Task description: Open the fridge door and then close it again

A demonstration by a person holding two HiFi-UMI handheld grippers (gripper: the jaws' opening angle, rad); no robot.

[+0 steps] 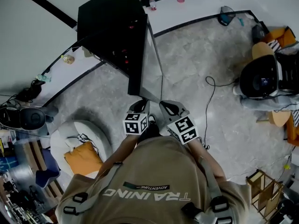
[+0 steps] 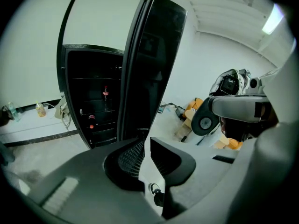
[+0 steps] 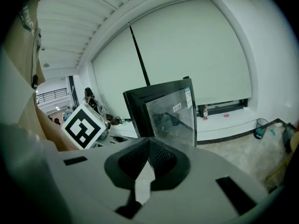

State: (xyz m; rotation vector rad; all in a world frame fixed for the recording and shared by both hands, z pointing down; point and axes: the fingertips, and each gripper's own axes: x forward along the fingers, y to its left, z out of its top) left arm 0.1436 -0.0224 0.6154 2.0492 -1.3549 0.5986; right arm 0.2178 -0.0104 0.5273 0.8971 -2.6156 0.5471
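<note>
While the black fridge (image 1: 110,27) stands against the wall with its door (image 1: 152,69) swung wide open, both grippers hang right in front of the door's free edge, close to the person's chest. The left hand-held gripper (image 1: 139,106) sits just beside the bottom corner of that edge. Honestly can't tell if it's touching.

From the left gripper view, the left hand-held gripper (image 2: 145,141) has its jaws only a narrow slit apart. Nothing sits in the gap, just pale floor showing through. The door (image 2: 149,64) rises straight ahead, edge-on. To its left you look into the dark fridge (image 2: 93,101), where a red-capped bottle (image 2: 105,96) stands on a shelf.

Right gripper view: the right hand-held gripper (image 3: 149,143) has its tips pressed together, empty. It faces the glass pane of the door (image 3: 170,113), which has a small sticker near the top corner. In the head view that gripper (image 1: 169,108) is next to the left one, slightly right of the door.

Other stuff: a low white counter (image 1: 196,6) runs along the wall behind the fridge, with a small bottle (image 1: 152,3) on it. A white-and-black robot (image 1: 261,78) is off to the right on the grey floor (image 1: 187,59).
</note>
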